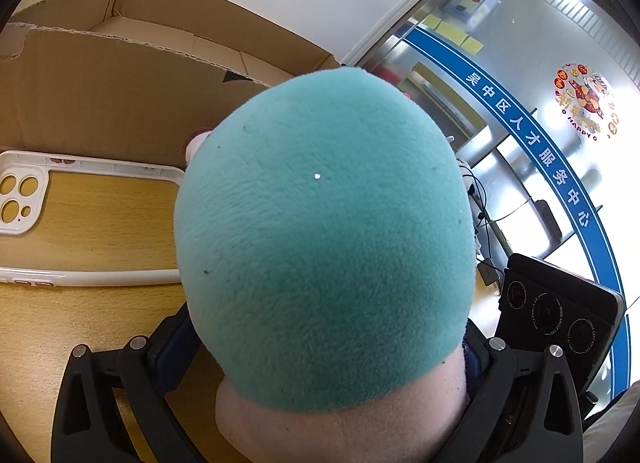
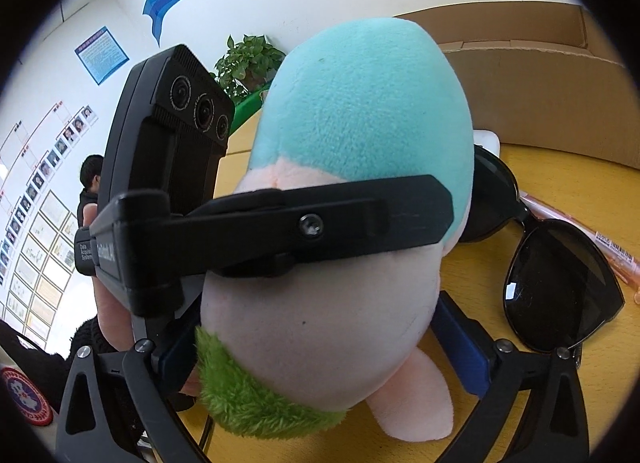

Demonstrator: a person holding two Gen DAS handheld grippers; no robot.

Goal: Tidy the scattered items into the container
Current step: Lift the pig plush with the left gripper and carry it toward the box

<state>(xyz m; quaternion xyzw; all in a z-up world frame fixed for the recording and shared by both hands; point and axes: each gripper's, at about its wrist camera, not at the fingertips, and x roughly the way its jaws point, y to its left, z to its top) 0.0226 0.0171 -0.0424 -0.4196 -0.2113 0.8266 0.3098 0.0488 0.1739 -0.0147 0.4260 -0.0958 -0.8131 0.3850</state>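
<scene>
A plush toy (image 1: 324, 231) with a teal head, pale pink body and green fur collar fills both views. My left gripper (image 1: 324, 351) is shut on it, the blue pads (image 1: 176, 347) pressing its sides. In the right wrist view one black finger (image 2: 360, 219) of the left gripper crosses the plush toy (image 2: 340, 303). My right gripper (image 2: 320, 351) also holds the toy, with its blue pads (image 2: 464, 343) against the lower body. The open cardboard box (image 1: 100, 95) stands just behind, and its wall (image 2: 540, 95) shows at the upper right.
On the yellow wooden table (image 1: 100, 231) a white phone case (image 1: 24, 199) lies in front of the box. Black sunglasses (image 2: 560, 283) and a pink pen (image 2: 600, 255) lie to the right. A hand (image 2: 108, 311) holds the left gripper; a person (image 2: 90, 183) stands far back.
</scene>
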